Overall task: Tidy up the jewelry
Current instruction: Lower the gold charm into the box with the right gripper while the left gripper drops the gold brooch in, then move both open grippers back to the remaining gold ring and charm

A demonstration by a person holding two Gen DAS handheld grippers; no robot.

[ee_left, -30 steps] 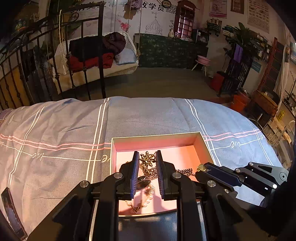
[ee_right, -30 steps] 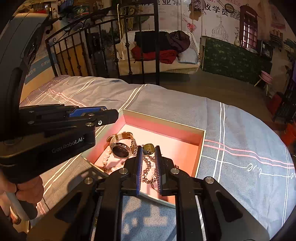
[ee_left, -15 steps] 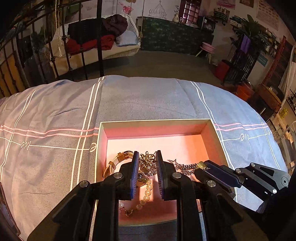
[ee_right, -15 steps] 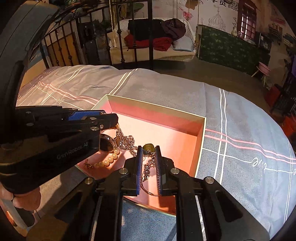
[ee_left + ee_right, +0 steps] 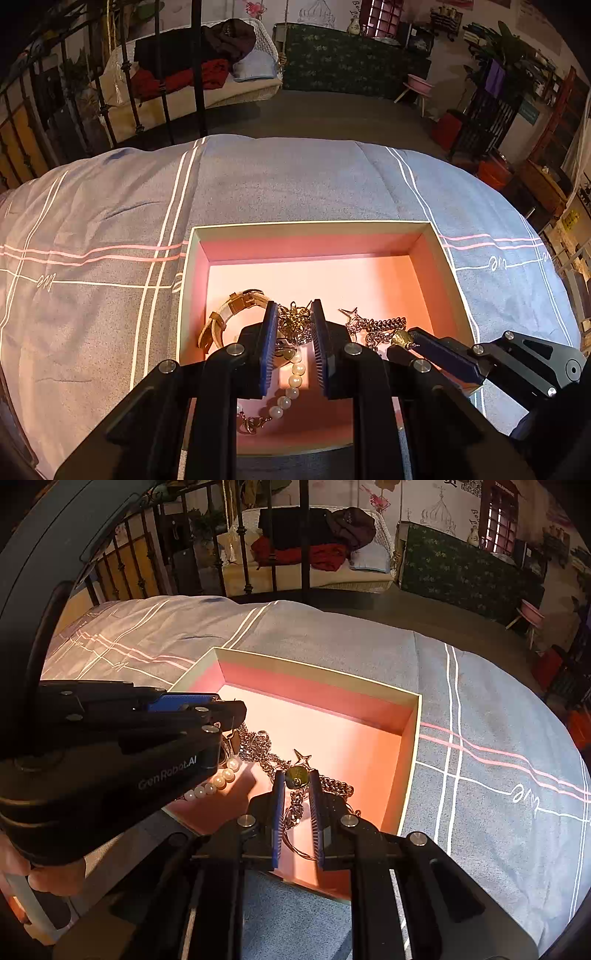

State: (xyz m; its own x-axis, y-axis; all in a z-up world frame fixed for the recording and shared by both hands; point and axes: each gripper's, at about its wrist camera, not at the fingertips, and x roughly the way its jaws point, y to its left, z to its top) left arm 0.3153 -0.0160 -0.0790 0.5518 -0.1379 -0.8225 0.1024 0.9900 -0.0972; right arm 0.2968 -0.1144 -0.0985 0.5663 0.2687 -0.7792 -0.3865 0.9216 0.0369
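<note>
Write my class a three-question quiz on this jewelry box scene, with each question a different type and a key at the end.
1. Multiple choice: the inside of the box is
A. green
B. pink
C. black

2. True or false: the pearl bracelet lies outside the box, on the bedspread.

3. Short answer: what shape is the charm on the silver chain?

Key: 1 B; 2 false, it lies inside the box; 3 a star.
</note>
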